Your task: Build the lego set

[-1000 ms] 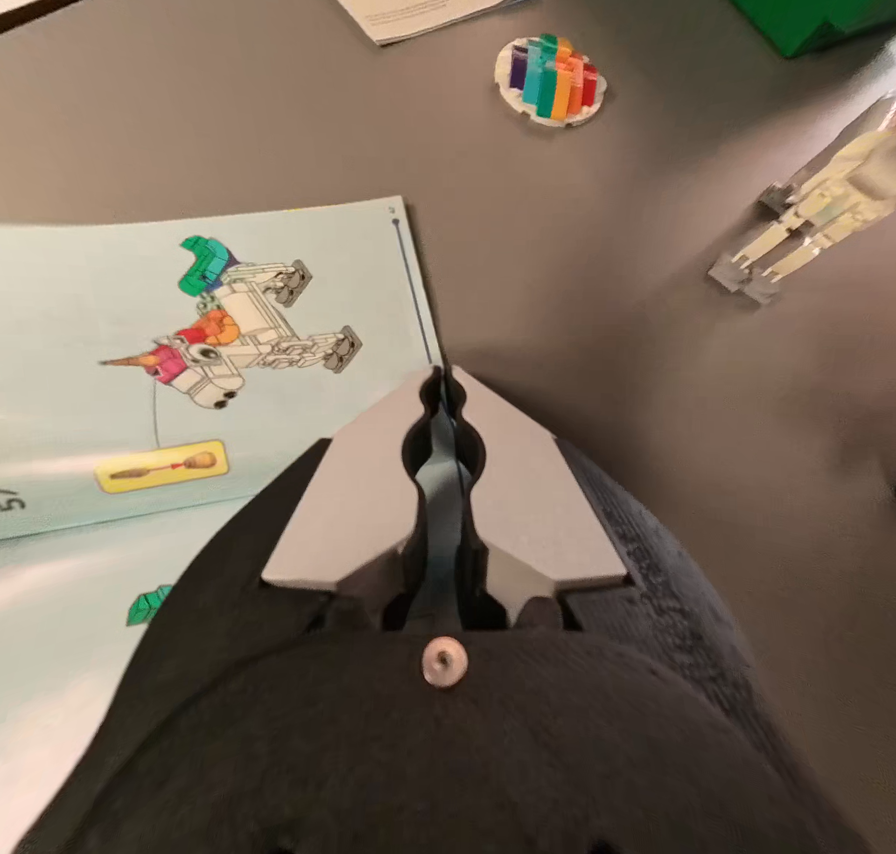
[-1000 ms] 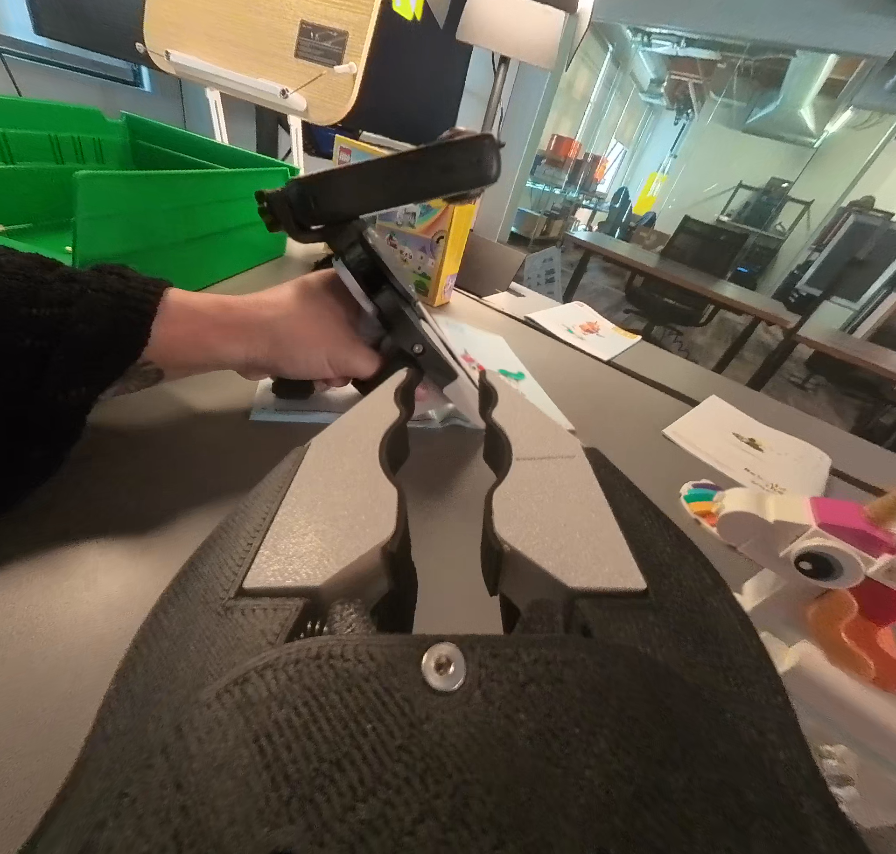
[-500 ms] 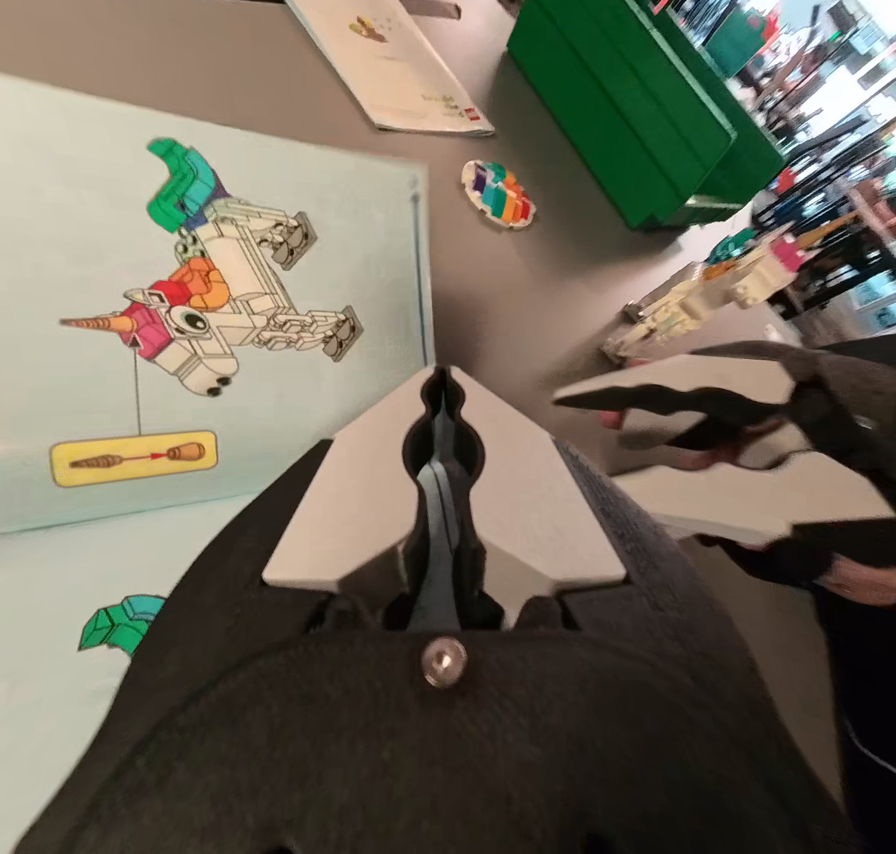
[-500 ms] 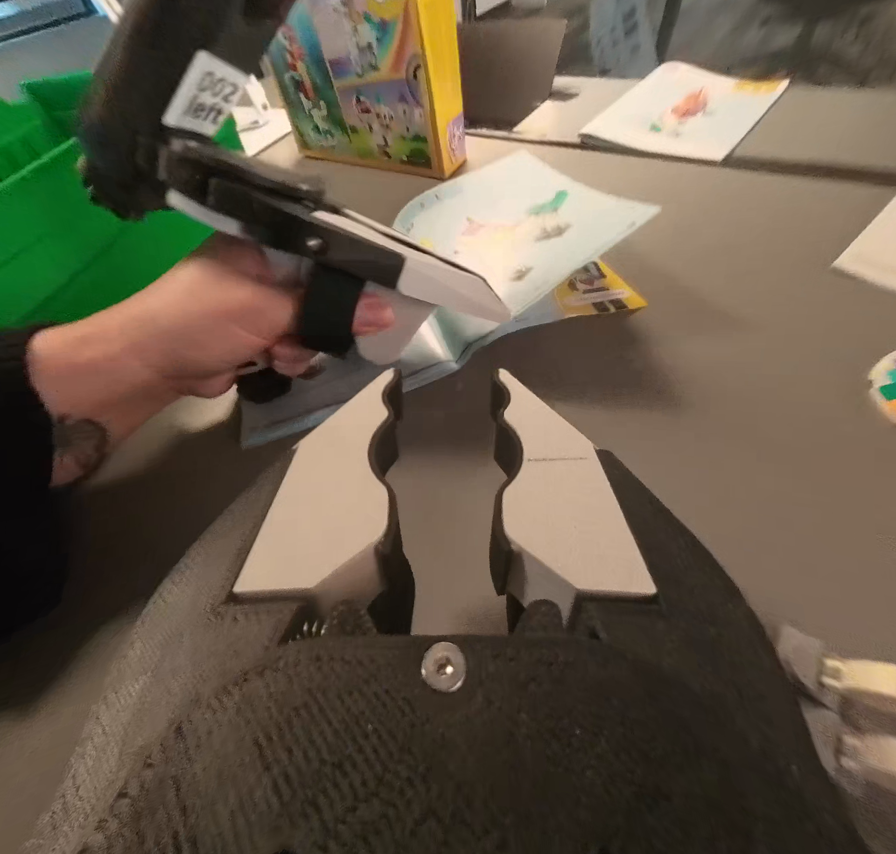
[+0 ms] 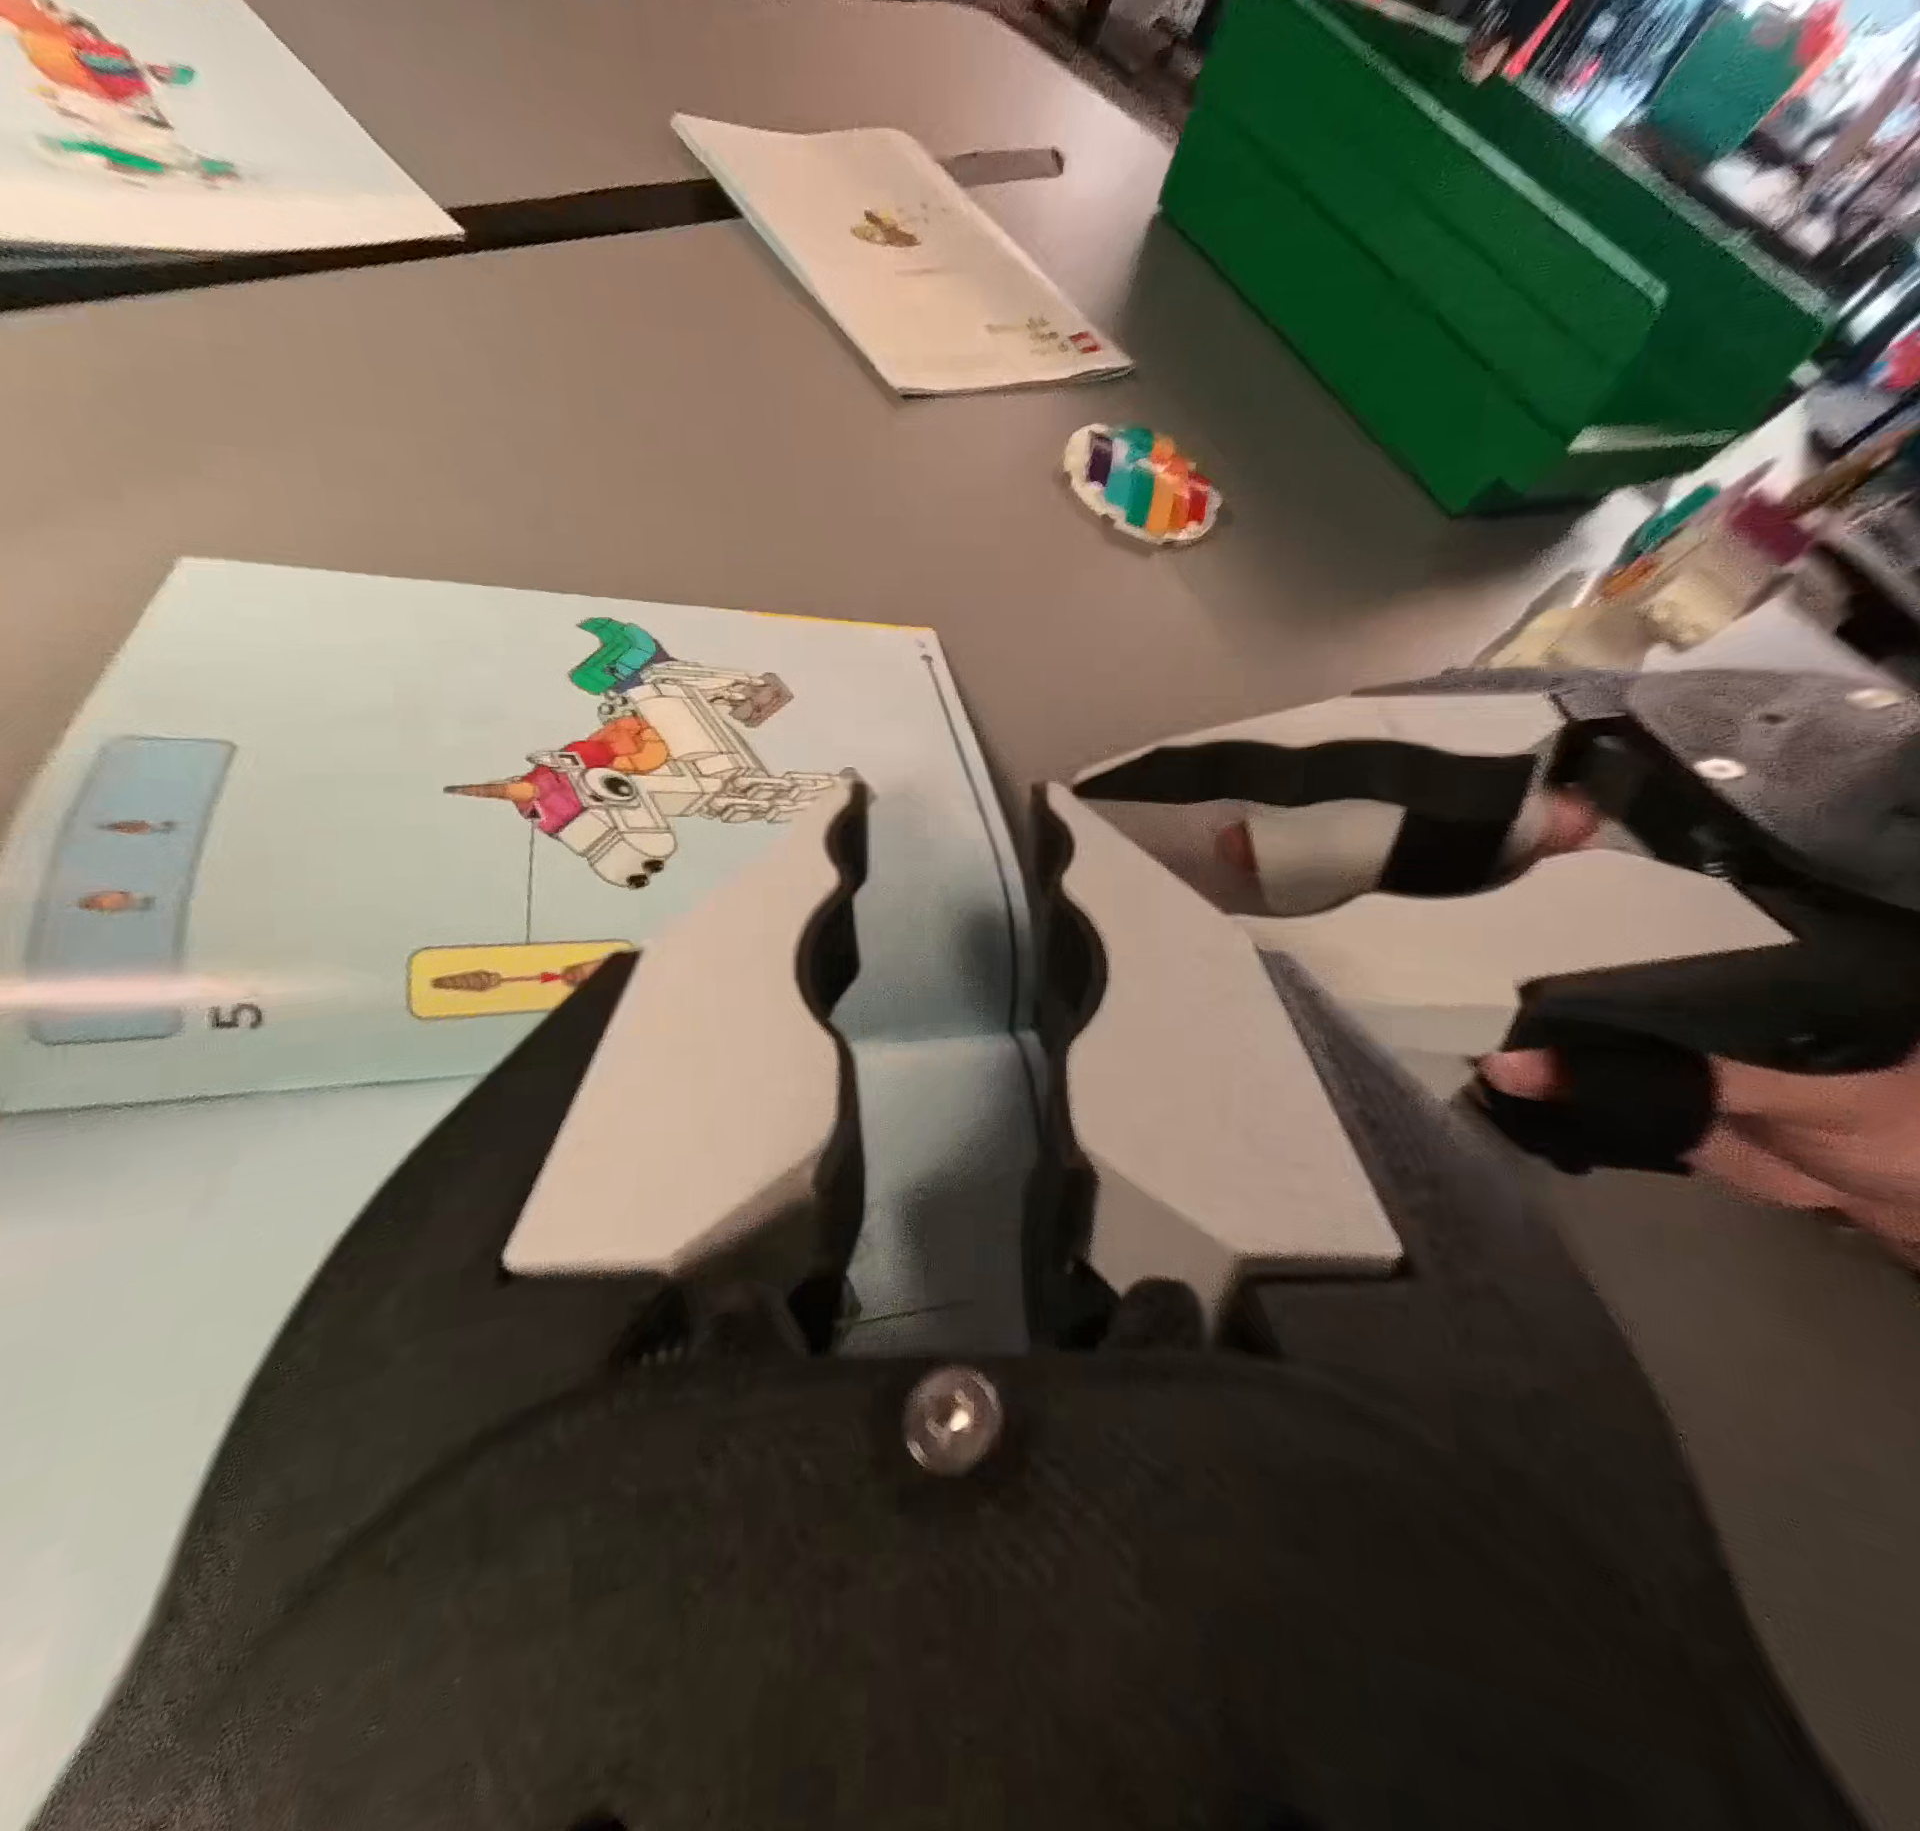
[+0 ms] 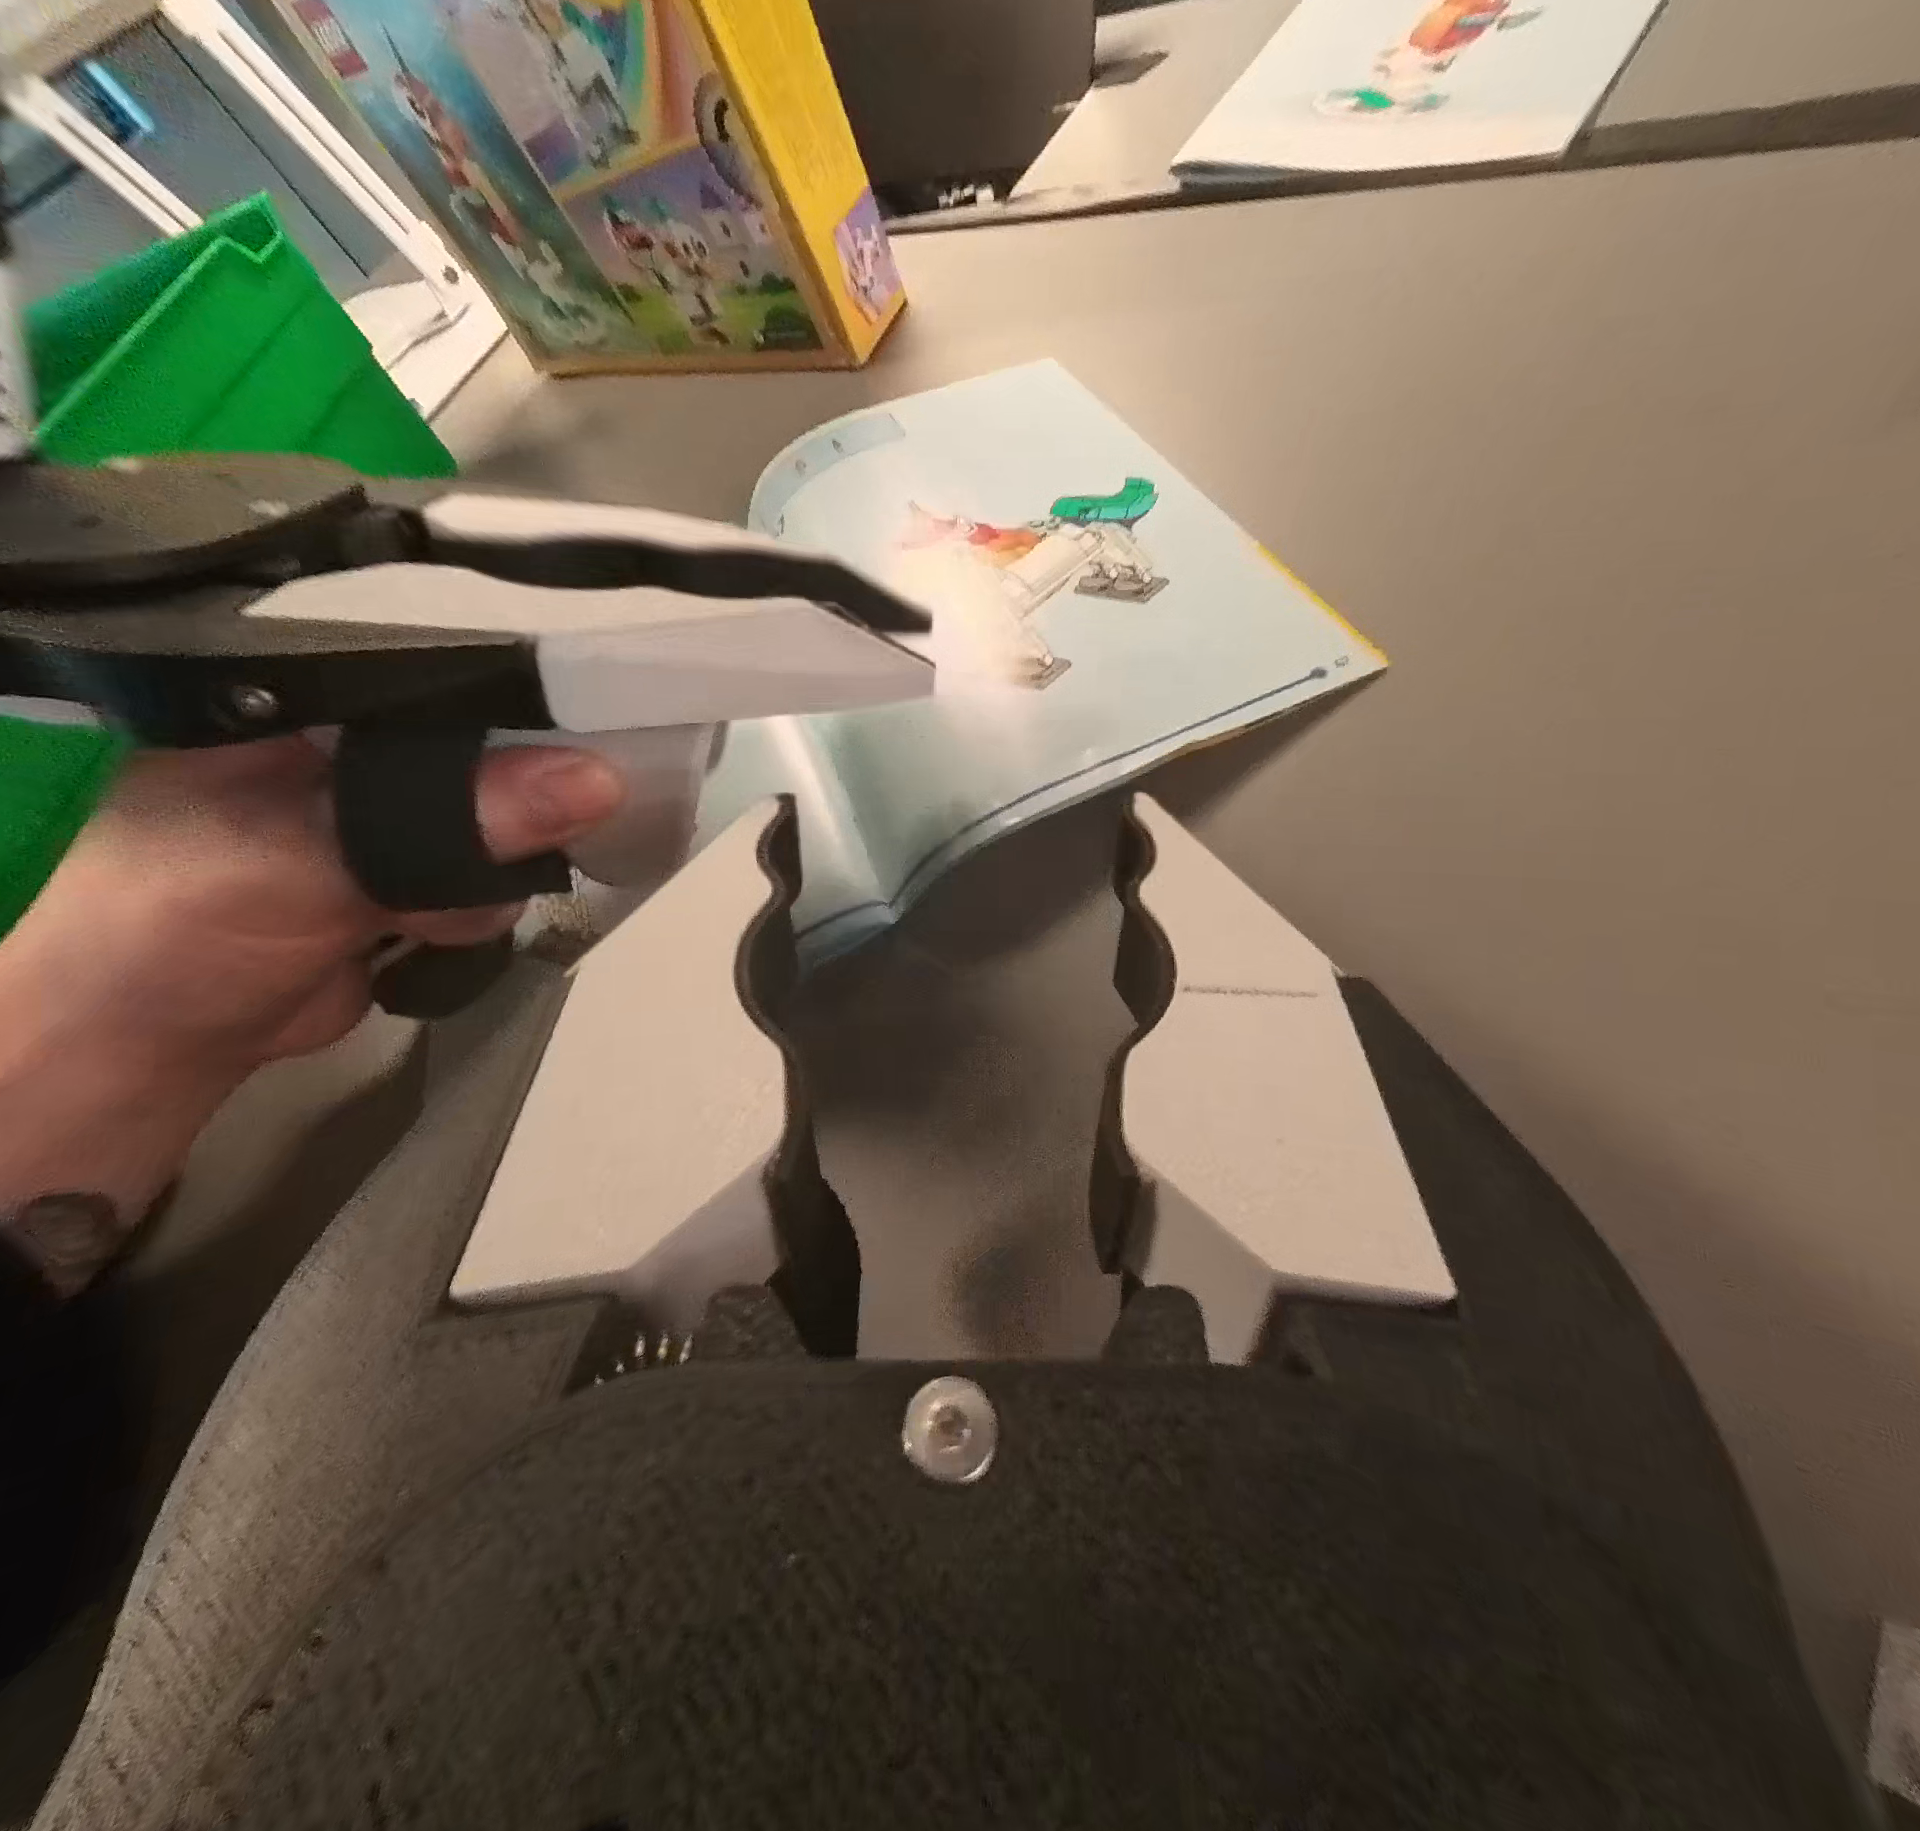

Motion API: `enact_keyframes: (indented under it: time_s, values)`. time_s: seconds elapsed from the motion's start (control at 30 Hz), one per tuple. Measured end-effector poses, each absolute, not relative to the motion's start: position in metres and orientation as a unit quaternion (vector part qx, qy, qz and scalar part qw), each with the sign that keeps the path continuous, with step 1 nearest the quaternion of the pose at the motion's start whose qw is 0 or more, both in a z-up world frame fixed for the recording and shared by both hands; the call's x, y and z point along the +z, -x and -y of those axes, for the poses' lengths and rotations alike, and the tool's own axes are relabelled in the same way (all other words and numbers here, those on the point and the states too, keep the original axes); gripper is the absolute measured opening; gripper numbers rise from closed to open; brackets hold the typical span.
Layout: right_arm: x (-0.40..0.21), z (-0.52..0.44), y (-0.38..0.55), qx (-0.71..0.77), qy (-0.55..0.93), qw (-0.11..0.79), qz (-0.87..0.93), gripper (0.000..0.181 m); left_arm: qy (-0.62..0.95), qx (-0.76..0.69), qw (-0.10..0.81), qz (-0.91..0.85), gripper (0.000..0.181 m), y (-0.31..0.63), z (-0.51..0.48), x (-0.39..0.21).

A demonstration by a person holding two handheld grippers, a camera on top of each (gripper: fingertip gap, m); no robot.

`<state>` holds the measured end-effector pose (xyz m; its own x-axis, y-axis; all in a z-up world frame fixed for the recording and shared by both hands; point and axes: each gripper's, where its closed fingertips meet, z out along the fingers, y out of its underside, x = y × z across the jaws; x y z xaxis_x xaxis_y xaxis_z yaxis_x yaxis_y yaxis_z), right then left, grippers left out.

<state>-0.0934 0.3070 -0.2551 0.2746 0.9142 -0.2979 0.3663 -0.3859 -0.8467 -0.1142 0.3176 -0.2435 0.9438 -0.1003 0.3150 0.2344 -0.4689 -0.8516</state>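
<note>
Hovering over the open booklet [image 5: 436, 846], the left gripper [image 5: 948, 805] and right gripper [image 6: 956, 825] are both gaping, holding nothing. Judging by its horn step, building is nearing completion; the blurred unicorn [image 5: 1673, 576] is sitting well apart, near the rainbow piece [image 5: 1143, 482].

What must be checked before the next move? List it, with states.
1. Left gripper open, gripping nothing: ok.
2. Right gripper open and empty: ok.
3. Booklet open at a unicorn step: ok.
4. Booklet page lying flat: not ok, its near edge curls up off the table.
5. Rainbow piece alone on the table, nothing touching it: ok.
6. Unicorn model ready for the next part: cannot tell, too blurred.
</note>
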Motion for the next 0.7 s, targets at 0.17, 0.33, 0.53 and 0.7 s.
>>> enact_keyframes:
  time_s: [0.17, 0.33, 0.53, 0.7]
  values:
    - [-0.249, -0.294, 0.078, 0.387, 0.69, 0.373, 0.486, 0.063, 0.873, -0.085, 0.48, -0.011, 0.063, 0.11, -0.319, -0.26]
    - [-0.24, -0.287, 0.067, 0.355, 0.65, 0.426, 0.52, 0.063, 0.895, 0.004, 0.441, -0.067, 0.073, 0.112, -0.32, -0.277]
    - [-0.237, -0.284, 0.064, 0.357, 0.641, 0.435, 0.523, 0.062, 0.904, -0.001, 0.424, -0.056, 0.05, 0.113, -0.318, -0.284]
    - [-0.241, -0.283, 0.069, 0.374, 0.652, 0.407, 0.518, 0.062, 0.903, -0.045, 0.427, -0.029, 0.034, 0.114, -0.317, -0.283]
